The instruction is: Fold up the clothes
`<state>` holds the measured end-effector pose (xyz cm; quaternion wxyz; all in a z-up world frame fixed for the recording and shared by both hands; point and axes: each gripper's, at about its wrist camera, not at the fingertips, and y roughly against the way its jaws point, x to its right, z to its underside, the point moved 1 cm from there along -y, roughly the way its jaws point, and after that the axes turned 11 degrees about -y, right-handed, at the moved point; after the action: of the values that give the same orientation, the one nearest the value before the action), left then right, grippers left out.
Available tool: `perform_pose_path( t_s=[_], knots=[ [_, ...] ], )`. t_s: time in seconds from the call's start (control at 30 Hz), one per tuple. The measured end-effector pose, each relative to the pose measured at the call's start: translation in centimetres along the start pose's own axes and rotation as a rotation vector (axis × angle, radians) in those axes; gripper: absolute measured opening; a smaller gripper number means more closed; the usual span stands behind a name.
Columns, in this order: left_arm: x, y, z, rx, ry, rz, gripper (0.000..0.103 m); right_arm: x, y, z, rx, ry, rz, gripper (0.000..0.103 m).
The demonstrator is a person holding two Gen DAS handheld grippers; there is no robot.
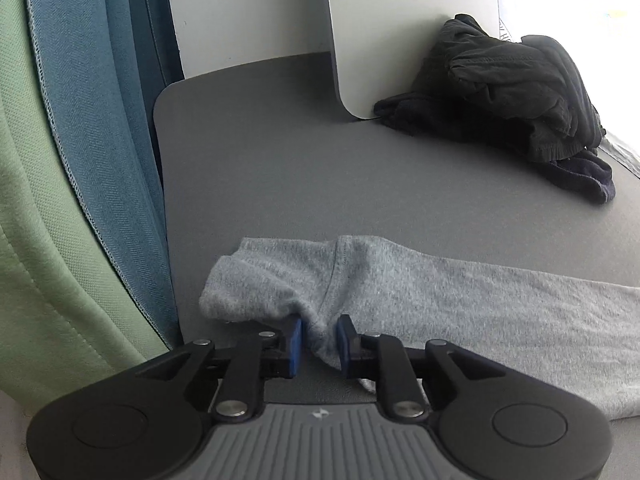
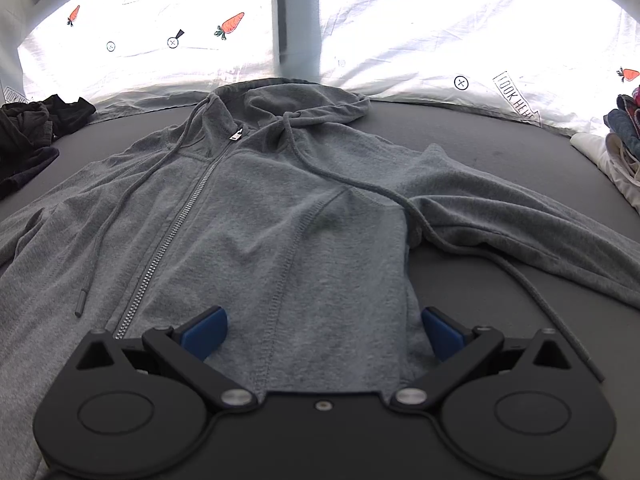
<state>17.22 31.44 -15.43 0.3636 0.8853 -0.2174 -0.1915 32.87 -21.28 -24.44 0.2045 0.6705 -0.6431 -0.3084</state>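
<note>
A grey zip hoodie (image 2: 256,208) lies front up on the dark grey table (image 2: 500,292), hood at the far edge, zipper closed, drawstrings trailing. Its right sleeve (image 2: 520,216) stretches out to the right. My right gripper (image 2: 323,334) is open, its blue pads wide apart above the hoodie's lower front panel, holding nothing. In the left wrist view the left sleeve (image 1: 440,300) lies across the table (image 1: 300,168), and my left gripper (image 1: 319,342) is shut on a pinch of fabric near the cuff.
A heap of black clothes (image 1: 508,92) lies at the far side, also in the right wrist view (image 2: 28,132). A stack of folded clothes (image 2: 620,140) sits at the right edge. Green and blue fabric (image 1: 60,180) hangs at the left. A carrot-print white sheet (image 2: 420,28) backs the table.
</note>
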Motion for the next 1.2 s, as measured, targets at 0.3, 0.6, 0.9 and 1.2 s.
perform_pose_path(
  t_s=[0.3,0.6,0.9,1.2],
  knots=[
    [3.8,5.0,1.1,0.037,-0.095,0.322,0.058,2.2,3.1,0.3,-0.061,-0.133,0.023,0.102],
    [10.7,8.9,7.0,-0.131,-0.259,0.900,0.062,6.7,9.0,4.1,-0.089,-0.248,-0.025,0.070],
    [13.6,12.0,11.0,-0.160,-0.526,0.998,0.061,7.2,11.5,6.3,-0.115,-0.230,-0.069,0.060],
    [12.2,13.4,10.9,-0.218,-0.477,1.053,0.011,9.9,14.7,5.1,-0.099,-0.401,-0.188,0.016]
  ],
)
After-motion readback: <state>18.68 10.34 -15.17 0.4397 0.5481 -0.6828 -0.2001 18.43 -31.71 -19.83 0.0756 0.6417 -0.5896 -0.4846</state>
